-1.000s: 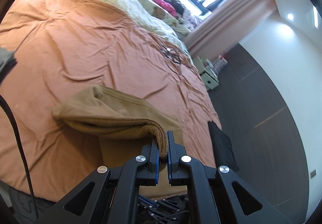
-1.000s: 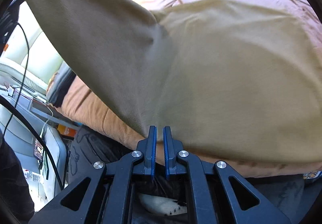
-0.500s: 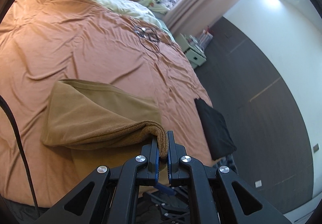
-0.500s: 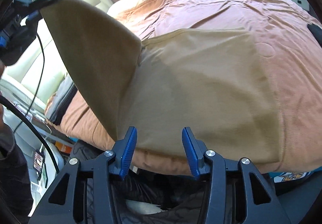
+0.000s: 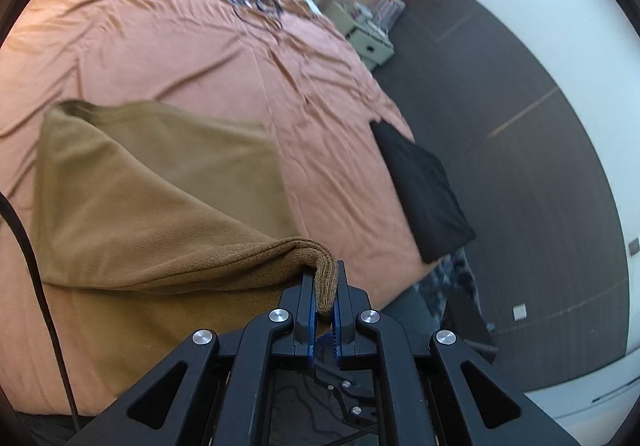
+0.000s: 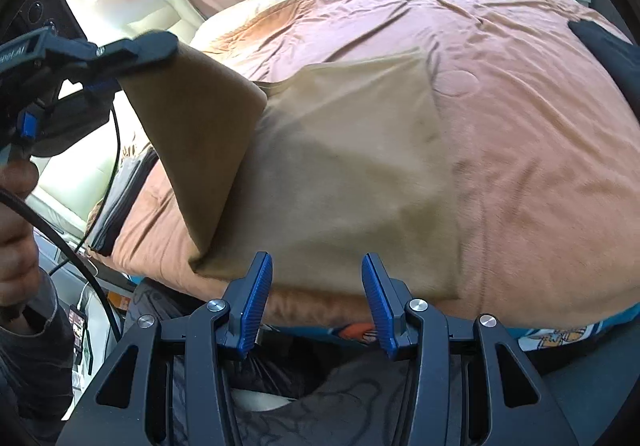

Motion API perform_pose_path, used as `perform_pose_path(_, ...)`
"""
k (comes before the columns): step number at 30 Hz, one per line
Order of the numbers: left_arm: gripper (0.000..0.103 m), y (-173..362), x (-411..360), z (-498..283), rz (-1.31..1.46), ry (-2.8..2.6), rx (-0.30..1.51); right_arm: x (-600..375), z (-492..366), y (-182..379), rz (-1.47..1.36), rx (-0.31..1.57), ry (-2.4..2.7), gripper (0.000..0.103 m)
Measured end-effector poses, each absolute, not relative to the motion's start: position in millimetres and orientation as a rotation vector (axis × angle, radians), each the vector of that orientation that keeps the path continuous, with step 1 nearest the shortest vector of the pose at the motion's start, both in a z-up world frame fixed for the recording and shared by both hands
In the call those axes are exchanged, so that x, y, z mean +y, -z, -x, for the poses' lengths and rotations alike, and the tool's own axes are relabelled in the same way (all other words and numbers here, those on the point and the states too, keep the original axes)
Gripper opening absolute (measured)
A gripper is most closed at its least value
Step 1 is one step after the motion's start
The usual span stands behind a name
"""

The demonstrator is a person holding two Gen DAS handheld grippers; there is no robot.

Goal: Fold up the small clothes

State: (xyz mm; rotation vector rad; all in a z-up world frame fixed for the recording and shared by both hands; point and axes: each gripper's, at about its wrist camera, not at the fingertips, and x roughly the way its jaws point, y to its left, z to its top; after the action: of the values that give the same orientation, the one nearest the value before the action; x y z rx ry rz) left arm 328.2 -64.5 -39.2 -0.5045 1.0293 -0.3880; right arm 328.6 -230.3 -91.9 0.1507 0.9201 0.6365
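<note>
Left gripper (image 5: 323, 288) clamped on a thick bunched edge of the tan garment (image 5: 160, 185), lifting that flap clear of the orange bedspread (image 5: 160, 45) while the rest lies flat near the bedspread's close edge. Right gripper (image 6: 316, 310) released, blue pads apart with nothing between them, hovering just off the garment's near hem. Risk from here, as a judgement: only one corner held, so the flap could land crooked or drag the lower layer and ripple it; bunched cloth slipping from the pinch would drop the fold short. Elsewhere on the bedspread: a folded black garment (image 5: 424, 193) at the far-side edge, well apart; tangled cables (image 5: 256, 1) toward the head end. Nothing lying across the tan garment itself; a black cord (image 6: 60, 238) hanging by the hand (image 6: 16, 230) off the bedspread's side, clear of the fold.
</note>
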Motion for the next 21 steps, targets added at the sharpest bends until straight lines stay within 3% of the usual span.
perform_pose_path(4,0.012,59,-86,-331,0.466,0.424,1.098,-240,-331,95,-0.157,0.943,-0.624,0.045)
perform_pose_path(8,0.051,68,-79,-327,0.502,0.440,1.099,-246,-335,97,-0.160,0.960,-0.610,0.045)
perform_pose_path(9,0.054,68,-74,-324,0.500,0.422,1.088,-246,-336,96,-0.153,0.962,-0.605,0.045)
perform_pose_path(21,0.054,105,9,-298,0.545,0.210,1.119,-213,-354,83,0.072,0.978,-0.555,0.045)
